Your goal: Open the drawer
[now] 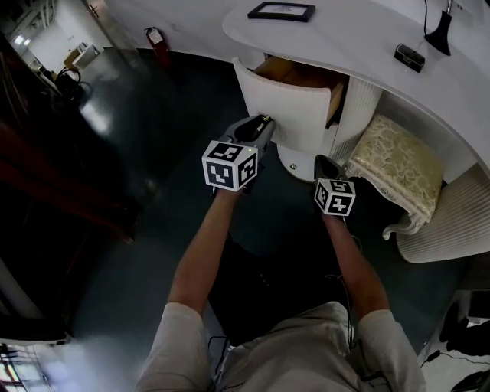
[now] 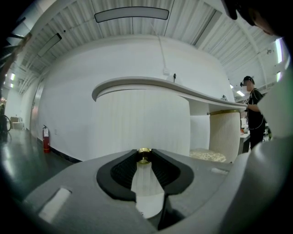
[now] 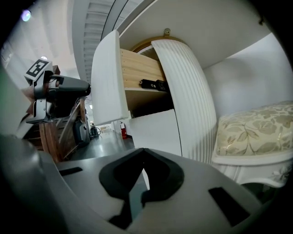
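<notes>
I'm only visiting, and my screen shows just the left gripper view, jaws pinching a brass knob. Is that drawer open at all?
Observer: Yes. The head view shows the drawer pulled out of the desk, its wooden inside exposed.
Operator: And the other gripper?
Observer: The right gripper hangs free, lower than the drawer, jaws together on nothing.
Operator: Anything on the desk?
Observer: A black frame sits near its edge.

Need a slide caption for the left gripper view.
Left gripper shut on the brass knob of the ribbed white drawer front.
</notes>
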Demonstrator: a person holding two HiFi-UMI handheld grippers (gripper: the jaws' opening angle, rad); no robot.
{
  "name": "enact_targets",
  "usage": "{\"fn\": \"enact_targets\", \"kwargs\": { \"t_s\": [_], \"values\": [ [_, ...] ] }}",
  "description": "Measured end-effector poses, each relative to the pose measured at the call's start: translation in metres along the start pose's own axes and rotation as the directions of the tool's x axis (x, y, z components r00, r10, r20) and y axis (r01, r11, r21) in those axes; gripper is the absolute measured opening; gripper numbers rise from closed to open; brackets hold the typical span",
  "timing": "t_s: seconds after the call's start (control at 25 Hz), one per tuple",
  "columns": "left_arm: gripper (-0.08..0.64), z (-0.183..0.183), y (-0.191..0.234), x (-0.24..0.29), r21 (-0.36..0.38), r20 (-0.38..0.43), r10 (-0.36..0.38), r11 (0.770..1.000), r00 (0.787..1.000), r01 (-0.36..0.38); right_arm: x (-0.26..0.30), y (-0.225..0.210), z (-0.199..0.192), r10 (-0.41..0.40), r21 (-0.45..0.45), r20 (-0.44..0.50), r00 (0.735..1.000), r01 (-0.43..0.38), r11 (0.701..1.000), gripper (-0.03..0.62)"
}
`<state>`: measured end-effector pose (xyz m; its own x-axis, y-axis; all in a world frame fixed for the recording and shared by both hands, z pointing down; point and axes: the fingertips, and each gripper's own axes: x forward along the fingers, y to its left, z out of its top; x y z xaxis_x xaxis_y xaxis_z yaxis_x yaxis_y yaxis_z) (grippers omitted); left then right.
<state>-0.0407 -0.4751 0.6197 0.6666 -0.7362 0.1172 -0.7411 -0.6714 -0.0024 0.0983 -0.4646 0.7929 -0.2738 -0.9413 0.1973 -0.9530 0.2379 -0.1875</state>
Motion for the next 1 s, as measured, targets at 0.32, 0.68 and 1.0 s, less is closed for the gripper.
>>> {"fn": "enact_targets", "kwargs": {
  "t_s": [0.32, 0.68, 1.0],
  "values": [
    [0.106, -0.004, -0.001, -0.024, -0.002, -0.007, -0.018, 1.000, 1.000, 0.018, -0.025, 0.015, 0.011, 0.020, -0.024, 0.031, 0.999, -0.019, 1.000, 0.015],
    [0.106, -0.005, 0.000, -0.041, -0.021, 0.031, 0.002, 1.000, 1.000, -0.002, -0.054, 0.024, 0.016, 0.043, -0.052, 0.047, 0.998, -0.040, 0.998, 0.015],
    [0.106, -0.008, -0.001, -0.057, -0.027, 0.048, 0.012, 1.000, 0.999, -0.011, -0.073, 0.035, 0.023, 0.088, -0.073, 0.068, 0.994, -0.083, 0.994, 0.015]
  ]
}}
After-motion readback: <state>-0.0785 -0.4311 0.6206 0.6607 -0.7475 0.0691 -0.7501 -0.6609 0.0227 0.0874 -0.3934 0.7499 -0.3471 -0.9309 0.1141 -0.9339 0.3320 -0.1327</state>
